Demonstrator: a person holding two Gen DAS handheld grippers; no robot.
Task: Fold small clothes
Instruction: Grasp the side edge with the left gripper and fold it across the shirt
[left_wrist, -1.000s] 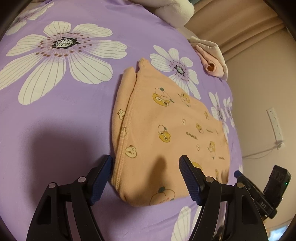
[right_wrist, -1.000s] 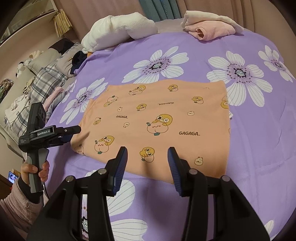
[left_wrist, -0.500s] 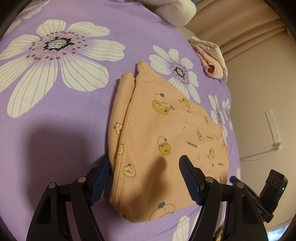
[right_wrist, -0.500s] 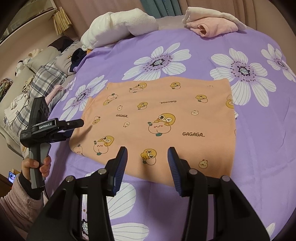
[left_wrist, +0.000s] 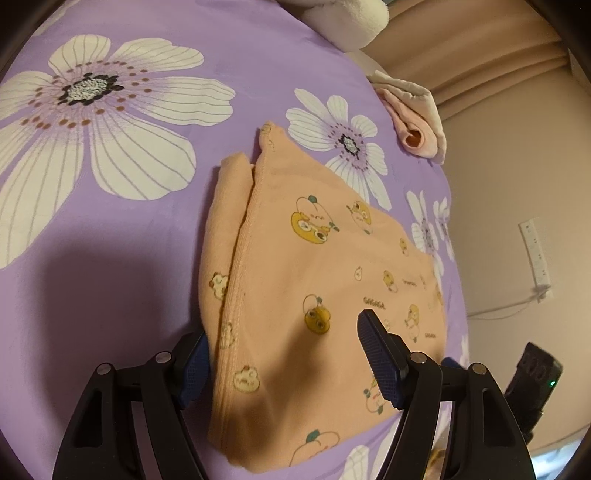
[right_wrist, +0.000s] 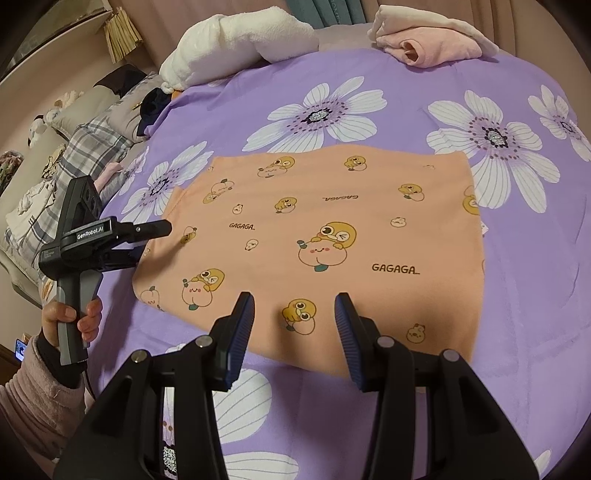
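A peach-orange small garment with cartoon duck prints (right_wrist: 332, 236) lies flat and folded on the purple flowered bedspread (right_wrist: 369, 92). It also shows in the left wrist view (left_wrist: 314, 288). My left gripper (left_wrist: 284, 354) is open, its fingers astride the garment's near left edge and low over it. It shows from the side in the right wrist view (right_wrist: 147, 240). My right gripper (right_wrist: 293, 328) is open, just above the garment's near edge, holding nothing.
A folded pink and cream garment (right_wrist: 428, 40) and a white rolled towel (right_wrist: 236, 40) lie at the far edge of the bed. Plaid bedding and clothes (right_wrist: 88, 147) are piled at the left. A wall socket strip (left_wrist: 535, 254) is on the right wall.
Both grippers have moved forward and lower toward the garment. The left one now has its fingers over the garment's edge. Both stay open.
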